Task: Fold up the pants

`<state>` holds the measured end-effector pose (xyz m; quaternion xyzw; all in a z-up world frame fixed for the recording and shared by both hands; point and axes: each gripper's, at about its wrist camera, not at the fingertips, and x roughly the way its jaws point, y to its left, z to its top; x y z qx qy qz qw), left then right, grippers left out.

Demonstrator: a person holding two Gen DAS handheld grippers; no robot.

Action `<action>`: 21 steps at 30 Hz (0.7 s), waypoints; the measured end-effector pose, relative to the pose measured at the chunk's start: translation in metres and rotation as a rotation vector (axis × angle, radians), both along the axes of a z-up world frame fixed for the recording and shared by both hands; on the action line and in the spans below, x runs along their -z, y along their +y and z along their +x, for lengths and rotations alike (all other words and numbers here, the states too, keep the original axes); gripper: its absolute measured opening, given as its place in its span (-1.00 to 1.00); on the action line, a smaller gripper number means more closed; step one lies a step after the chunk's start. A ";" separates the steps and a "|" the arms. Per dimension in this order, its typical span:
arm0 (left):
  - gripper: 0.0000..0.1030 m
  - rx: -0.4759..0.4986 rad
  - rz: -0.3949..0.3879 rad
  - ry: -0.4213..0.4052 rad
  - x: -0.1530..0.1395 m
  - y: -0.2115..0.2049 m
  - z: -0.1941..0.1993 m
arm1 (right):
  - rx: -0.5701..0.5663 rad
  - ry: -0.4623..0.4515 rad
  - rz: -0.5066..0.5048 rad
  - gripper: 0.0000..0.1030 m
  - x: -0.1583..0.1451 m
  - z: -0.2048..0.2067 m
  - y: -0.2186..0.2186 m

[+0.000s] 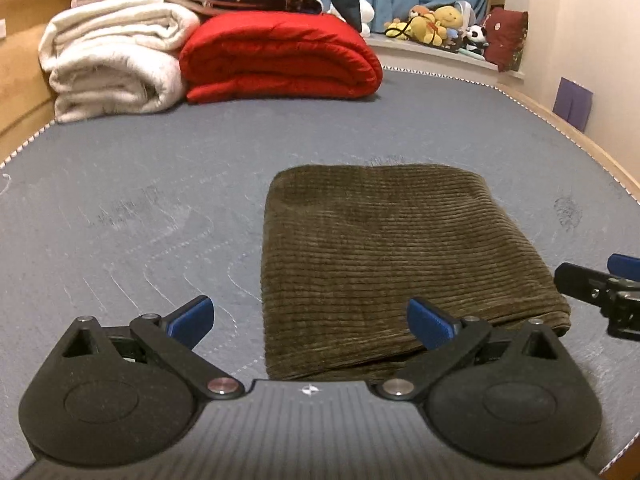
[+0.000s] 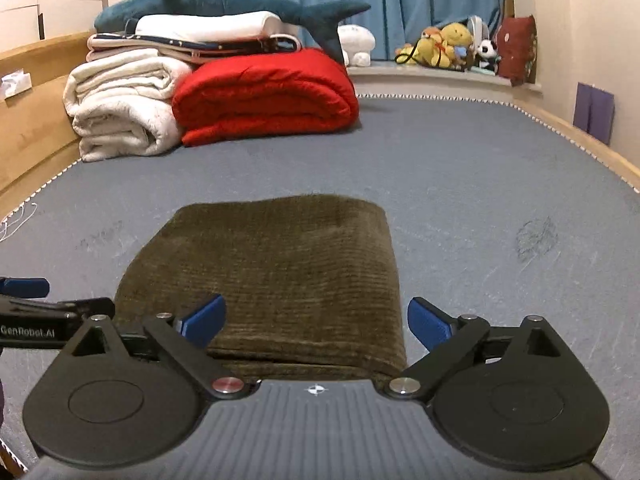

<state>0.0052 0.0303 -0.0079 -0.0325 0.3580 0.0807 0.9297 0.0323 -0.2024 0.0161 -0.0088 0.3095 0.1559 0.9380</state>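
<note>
Olive-brown corduroy pants [image 1: 384,256] lie folded into a thick rectangle on the grey-blue mattress [image 1: 140,184]. My left gripper [image 1: 310,322] hovers at the near left corner of the bundle, jaws wide open, blue pads clear of the cloth. In the right wrist view the same pants [image 2: 280,272] fill the middle. My right gripper [image 2: 316,324] stands open over their near right edge, with nothing pinched. Each gripper's tip shows at the side of the other's view: the right gripper [image 1: 600,284] and the left gripper [image 2: 24,300].
A rolled white blanket [image 1: 112,64], a red quilt [image 1: 280,60] and stacked bedding with a plush shark [image 2: 224,4] sit at the bed's far end. Stuffed toys [image 1: 436,24] line the window ledge. Wooden bed rails [image 1: 580,144] border the mattress.
</note>
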 end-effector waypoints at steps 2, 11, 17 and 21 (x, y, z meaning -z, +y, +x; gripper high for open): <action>1.00 0.004 0.010 -0.006 0.000 -0.002 0.000 | 0.005 -0.005 -0.002 0.92 0.000 0.001 0.002; 1.00 0.000 -0.017 0.030 0.007 -0.004 0.002 | -0.003 -0.001 0.001 0.98 0.000 0.002 0.004; 1.00 0.005 -0.013 0.026 0.008 -0.006 0.000 | -0.002 -0.014 0.005 0.98 -0.004 0.000 0.003; 1.00 0.008 -0.014 0.025 0.008 -0.006 -0.001 | -0.003 -0.016 0.003 0.98 -0.004 -0.001 0.003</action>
